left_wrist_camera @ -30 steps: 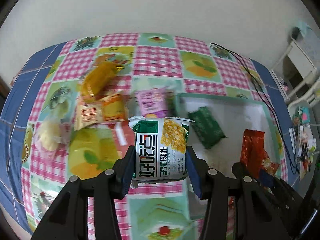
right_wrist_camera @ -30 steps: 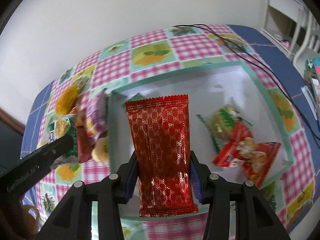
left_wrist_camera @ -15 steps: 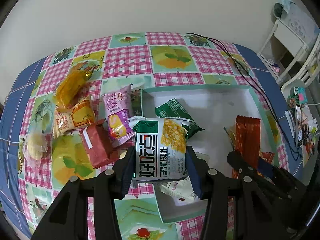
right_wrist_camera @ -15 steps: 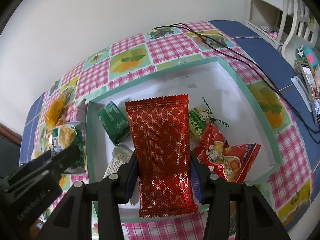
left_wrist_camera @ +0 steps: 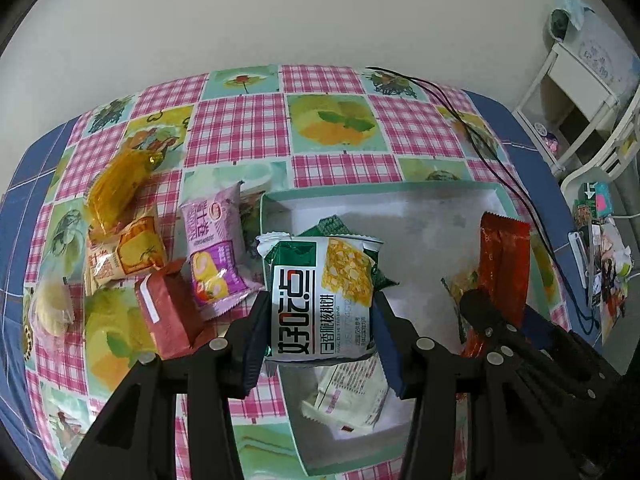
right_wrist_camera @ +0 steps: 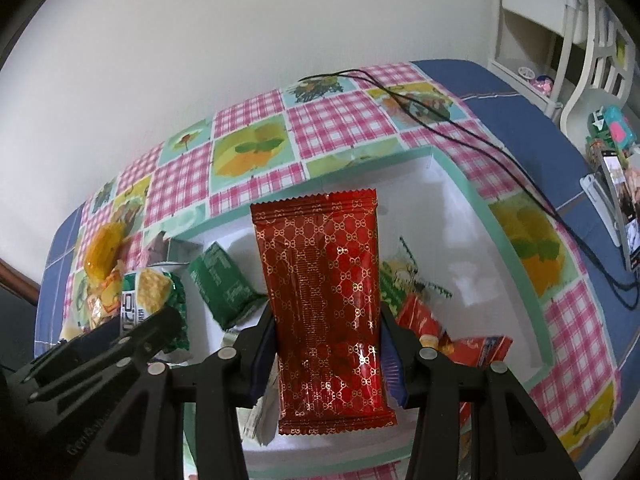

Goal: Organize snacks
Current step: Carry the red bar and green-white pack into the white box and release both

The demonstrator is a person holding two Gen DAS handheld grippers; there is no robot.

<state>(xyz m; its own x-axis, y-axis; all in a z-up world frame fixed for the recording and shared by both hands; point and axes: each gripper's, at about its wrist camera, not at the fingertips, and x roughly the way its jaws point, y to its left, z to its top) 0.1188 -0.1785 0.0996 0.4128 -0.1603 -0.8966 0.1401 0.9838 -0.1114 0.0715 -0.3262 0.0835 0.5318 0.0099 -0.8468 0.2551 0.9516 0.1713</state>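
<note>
My left gripper (left_wrist_camera: 320,320) is shut on a white and green cracker packet (left_wrist_camera: 322,300), held above the left edge of the white box (left_wrist_camera: 440,232) with a green rim. My right gripper (right_wrist_camera: 326,344) is shut on a long red foil packet (right_wrist_camera: 324,304), held over the box (right_wrist_camera: 460,216). Inside the box lie a dark green packet (right_wrist_camera: 224,280), a white packet (left_wrist_camera: 352,392) and red snack packets (right_wrist_camera: 472,348). The right gripper with its red packet (left_wrist_camera: 504,268) shows in the left wrist view, and the left gripper's cracker packet (right_wrist_camera: 148,292) shows in the right wrist view.
Left of the box on the checked tablecloth lie a purple packet (left_wrist_camera: 214,248), a dark red packet (left_wrist_camera: 166,316), an orange cake packet (left_wrist_camera: 124,256), a yellow packet (left_wrist_camera: 116,188) and a pale bun (left_wrist_camera: 50,304). A black cable (right_wrist_camera: 460,124) runs past the box's far right. White furniture (right_wrist_camera: 560,24) stands beyond.
Both grippers have moved over the box with their packets still held. The left one came from over the loose snacks rightward to the box's left edge; the views pulled back and up slightly.
</note>
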